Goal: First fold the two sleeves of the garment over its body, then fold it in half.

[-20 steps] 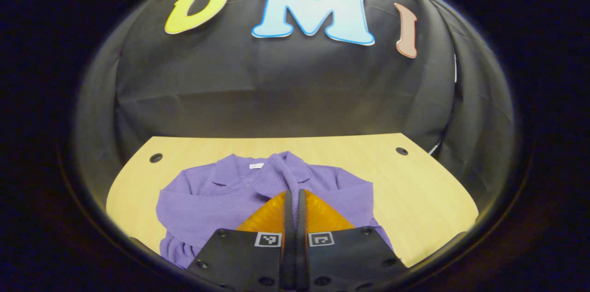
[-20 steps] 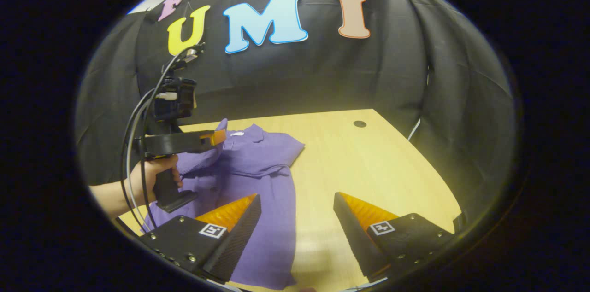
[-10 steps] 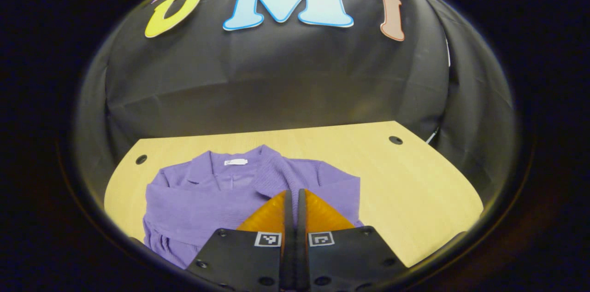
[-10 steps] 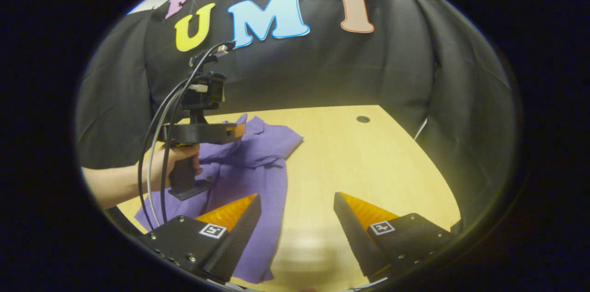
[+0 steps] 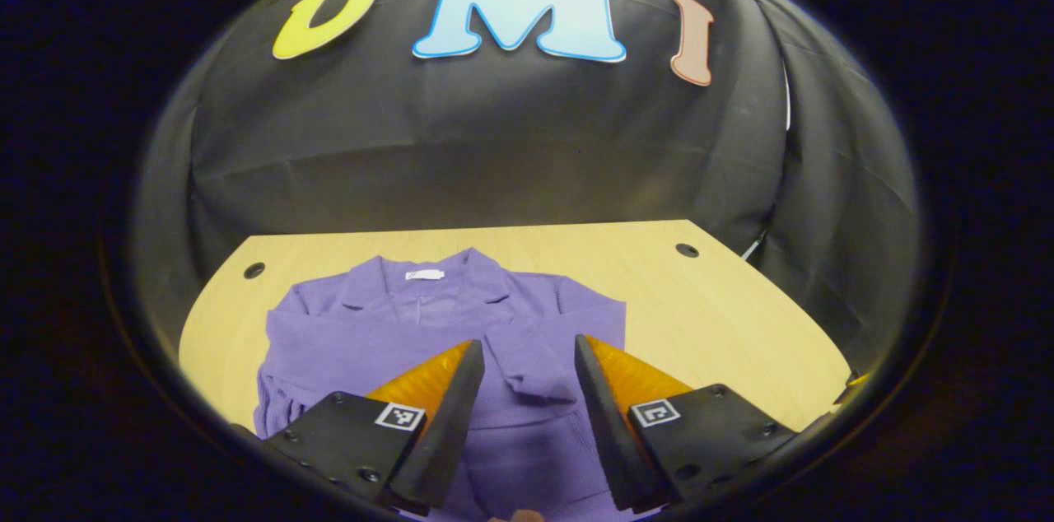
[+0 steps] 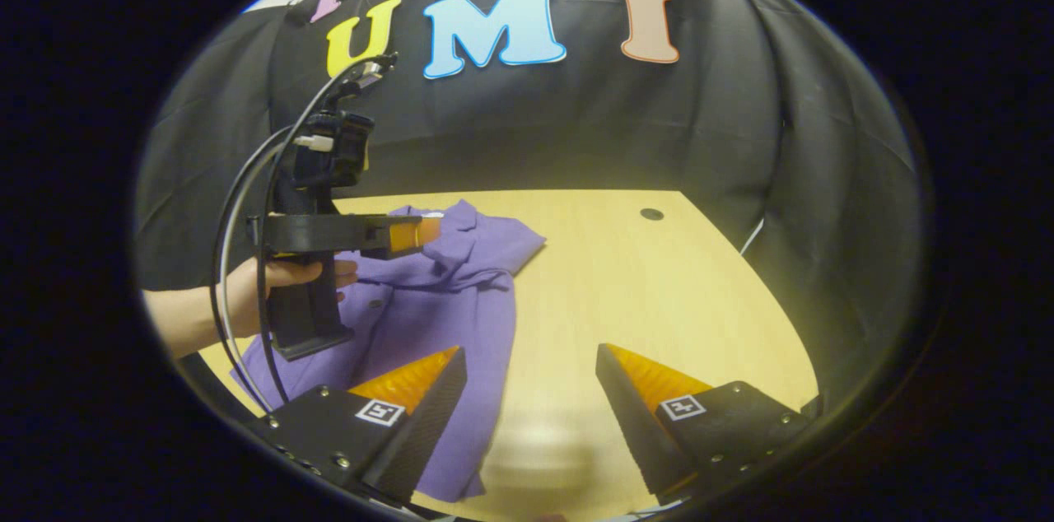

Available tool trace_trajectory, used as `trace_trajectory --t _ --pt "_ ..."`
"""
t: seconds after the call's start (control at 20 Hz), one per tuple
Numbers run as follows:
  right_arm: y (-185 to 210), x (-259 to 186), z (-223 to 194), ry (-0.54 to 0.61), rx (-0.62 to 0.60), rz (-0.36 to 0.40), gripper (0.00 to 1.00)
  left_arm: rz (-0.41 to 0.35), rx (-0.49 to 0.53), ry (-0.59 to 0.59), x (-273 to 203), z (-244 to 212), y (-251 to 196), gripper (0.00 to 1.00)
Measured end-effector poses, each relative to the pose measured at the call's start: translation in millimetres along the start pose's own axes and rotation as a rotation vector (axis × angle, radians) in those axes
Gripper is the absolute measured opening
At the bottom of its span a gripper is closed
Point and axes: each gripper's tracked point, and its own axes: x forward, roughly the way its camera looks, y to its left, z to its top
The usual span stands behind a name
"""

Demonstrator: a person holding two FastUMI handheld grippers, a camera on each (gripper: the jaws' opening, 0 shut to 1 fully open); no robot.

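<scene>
Since the earlier frames the left gripper (image 5: pixel 521 370) has let go: its jaws, pressed together half a sec ago, now stand spread, and the sleeve end it carried lies dropped on the garment's body.

Purple knit garment (image 5: pixel 395 341) lies flat on a light wood table (image 5: pixel 725 316), in the lower centre-left of the left gripper view, collar w/ a small white tag (image 5: pixel 424 275) toward the black booth wall. One sleeve (image 5: pixel 527 361) runs across the chest, its cuff ending between the two spread fingers. Garment's lower edge is cut off at the frame bottom.

In the right gripper view the garment (image 6: pixel 461 308) sits left of centre, its upper corner pointing toward mid-frame. Left gripper (image 6: pixel 416 232) shows there at mid-left, held level above the fabric, by a hand (image 6: pixel 263 291) on its grip, w/ black cables looping up from the top. Whether it touches the cloth can't be told.

Right gripper (image 6: pixel 531 378) sits at the bottom of its own view, jaws wide apart, nothing between them, over bare table just beside the garment's edge. One finger overlaps the purple fabric in the frame.

Two dark round holes mark the table's far corners (image 5: pixel 685 249).
</scene>
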Motion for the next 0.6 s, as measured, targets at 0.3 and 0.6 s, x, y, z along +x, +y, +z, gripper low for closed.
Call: trace_trajectory --t 0.3,0.6 --pt "29 -7 -25 0.025 0.023 -0.019 0.96 0.041 -0.006 0.034 -72 -36 43 0.9" --pt "48 -12 -65 0.112 0.038 -0.049 0.96 0.086 -0.023 0.098 -144 -91 98 0.95"
